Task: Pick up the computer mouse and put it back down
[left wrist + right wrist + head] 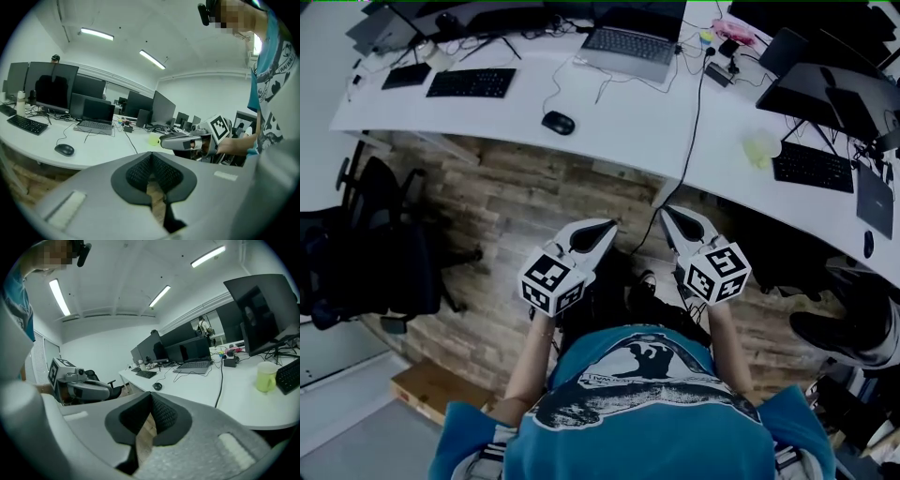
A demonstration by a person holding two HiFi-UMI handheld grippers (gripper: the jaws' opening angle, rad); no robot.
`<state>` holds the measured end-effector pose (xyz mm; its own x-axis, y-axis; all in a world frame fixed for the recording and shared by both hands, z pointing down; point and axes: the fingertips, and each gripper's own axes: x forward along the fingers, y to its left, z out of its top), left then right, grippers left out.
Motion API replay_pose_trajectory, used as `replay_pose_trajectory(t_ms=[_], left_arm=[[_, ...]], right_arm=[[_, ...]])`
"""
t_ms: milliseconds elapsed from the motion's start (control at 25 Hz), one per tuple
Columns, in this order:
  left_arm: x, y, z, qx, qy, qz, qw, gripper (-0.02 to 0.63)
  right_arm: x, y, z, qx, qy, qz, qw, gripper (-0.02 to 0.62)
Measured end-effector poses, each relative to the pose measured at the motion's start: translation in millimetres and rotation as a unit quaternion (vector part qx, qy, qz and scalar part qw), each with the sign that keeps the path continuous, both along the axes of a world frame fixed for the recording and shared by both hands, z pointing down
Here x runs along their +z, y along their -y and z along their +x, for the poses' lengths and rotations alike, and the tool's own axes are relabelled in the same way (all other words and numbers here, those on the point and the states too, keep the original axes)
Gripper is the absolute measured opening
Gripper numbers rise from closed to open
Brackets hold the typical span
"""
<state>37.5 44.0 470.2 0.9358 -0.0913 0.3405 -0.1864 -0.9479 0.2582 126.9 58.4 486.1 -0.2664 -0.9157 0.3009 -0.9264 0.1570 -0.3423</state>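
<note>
At the near side of the curved desk (609,112), out on bare white top, sits the mouse (558,123). A thin cord runs from beside it back toward the laptop (628,45), and nothing crowds it, so there's a clean line in from the front. The person stands well back, over the wood floor (516,197), both tools tucked close to the body. Left gripper (607,226): tips pressed together, nothing between them, only floor showing through the gap behind the pads. Right gripper (667,212): same story, jaws closed and empty. They hang side by side, noses angled slightly down toward the desk, which reads as a carry posture, not a reach. So the pick hasn't begun, I'd say: the mouse lies untouched, well apart from either tool. It's ahead and off to the left, so the left gripper looks the likelier candidate, though either could go. Whichever does must open up first and come in low across the mouse's sides. The black cable (694,122) draping off the desk edge on the right is worth steering clear of
</note>
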Motion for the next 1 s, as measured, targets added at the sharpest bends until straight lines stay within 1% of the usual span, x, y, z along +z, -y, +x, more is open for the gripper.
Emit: replay_pose_trajectory(t_ms=[160,400,520,680,1000], left_arm=[[2,-31,9,0.004,0.001,0.000,1.0000,0.014],[11,-65,12,0.012,0.017,0.005,0.9998,0.014],[12,-75,16,0.013,0.017,0.005,0.9998,0.014],[12,-85,24,0.025,0.015,0.009,0.9995,0.014],[7,-97,42,0.036,0.002,0.012,0.9993,0.014]], right_arm=[[-1,-25,2,-0.013,-0.006,0.006,1.000,0.000],[1,-51,2,-0.029,-0.017,0.012,0.999,0.000],[1,-60,3,-0.035,-0.019,0.014,0.999,0.000],[0,-66,5,-0.037,-0.024,0.018,0.999,0.000],[0,-71,9,-0.037,-0.031,0.022,0.999,0.000]])
